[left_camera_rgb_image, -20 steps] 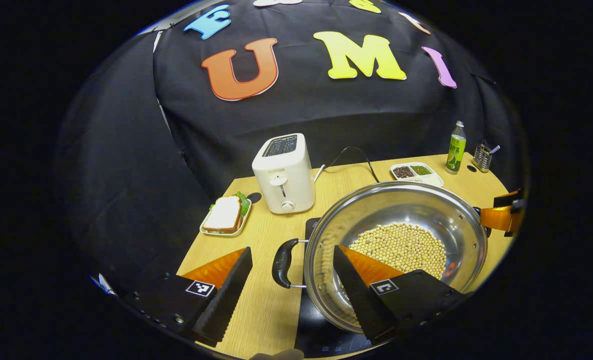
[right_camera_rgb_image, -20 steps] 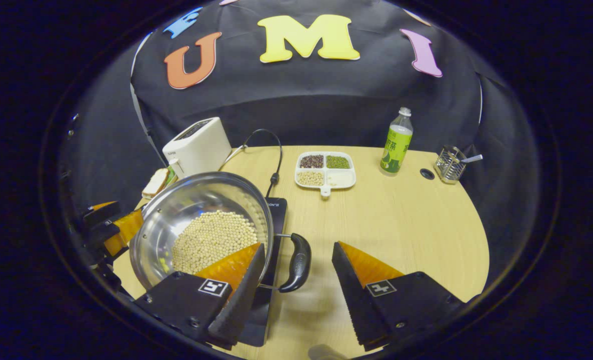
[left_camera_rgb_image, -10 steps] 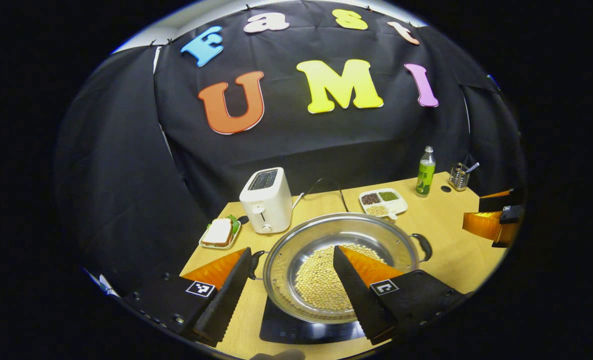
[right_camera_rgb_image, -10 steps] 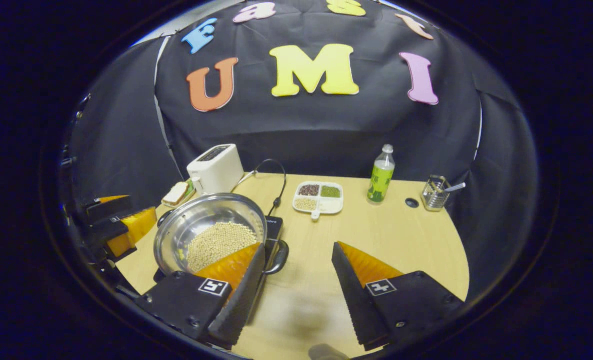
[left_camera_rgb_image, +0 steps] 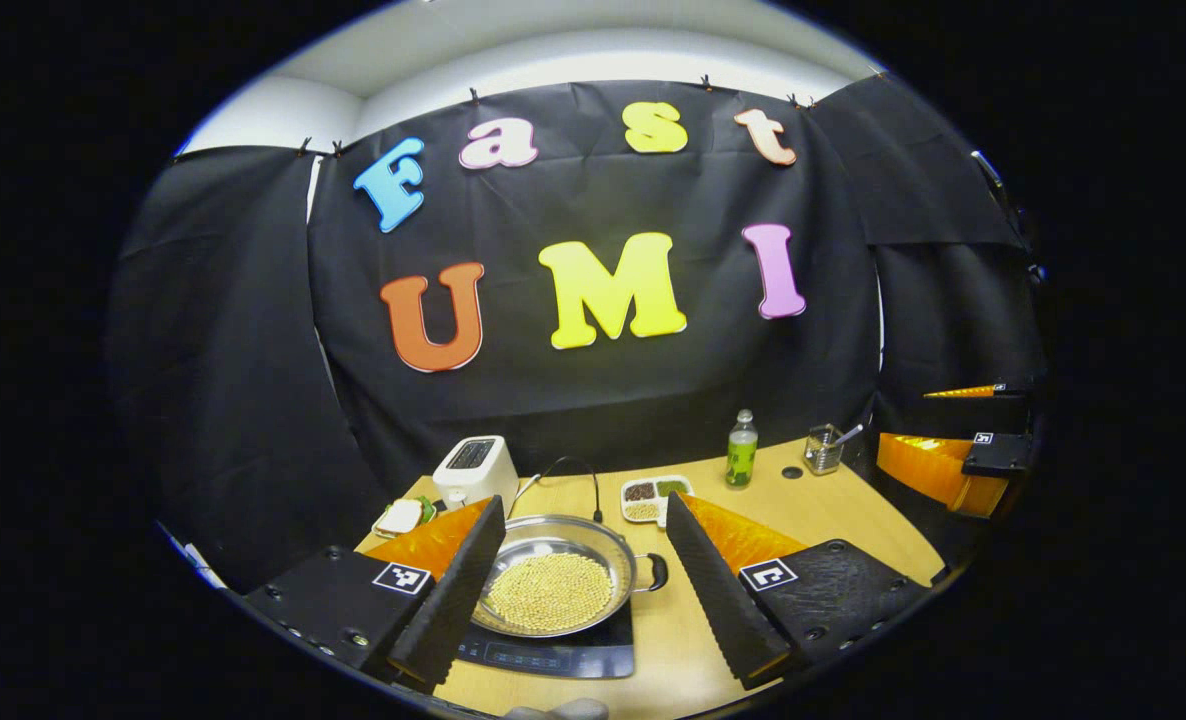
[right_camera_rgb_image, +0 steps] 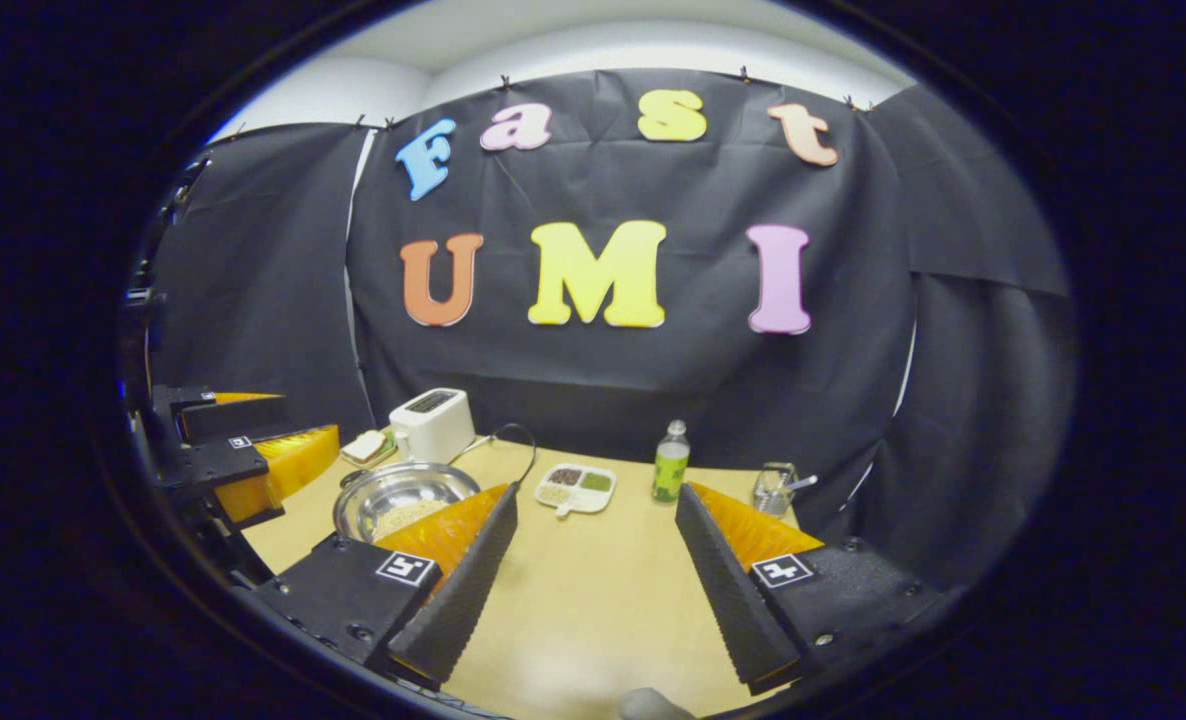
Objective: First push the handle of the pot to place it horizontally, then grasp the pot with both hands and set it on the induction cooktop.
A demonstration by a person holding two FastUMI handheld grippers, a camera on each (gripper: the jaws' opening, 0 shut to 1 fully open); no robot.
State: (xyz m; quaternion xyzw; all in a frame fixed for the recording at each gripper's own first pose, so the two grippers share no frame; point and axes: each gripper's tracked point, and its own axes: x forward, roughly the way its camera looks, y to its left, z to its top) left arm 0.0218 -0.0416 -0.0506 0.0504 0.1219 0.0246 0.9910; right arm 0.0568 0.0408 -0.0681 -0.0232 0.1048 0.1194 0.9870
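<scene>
1. Pot (left_camera_rgb_image: 553, 585): round, shallow, shiny steel, black loop handle (left_camera_rgb_image: 656, 572) on its right side in the left gripper view; sits on the flat black induction cooktop (left_camera_rgb_image: 563, 650) on the pale wood-grain surface (left_camera_rgb_image: 853, 520).
2. Pot holds a layer of small round yellow beans (left_camera_rgb_image: 550, 592).
3. Handle axis runs left-right across the surface.
4. White divided dish (left_camera_rgb_image: 653, 495) behind the pot holds dark, green and pale grains in separate sections.
5. White boxy toaster (left_camera_rgb_image: 473, 470), sandwich plate (left_camera_rgb_image: 400, 518), green bottle (left_camera_rgb_image: 741, 462), wire holder (left_camera_rgb_image: 823, 450) along the back.
6. Left gripper (left_camera_rgb_image: 583, 580): jaws spread, holding nothing, off the pot.
7. Right gripper (right_camera_rgb_image: 593, 570): jaws spread, holding nothing, above bare surface right of the pot.
</scene>
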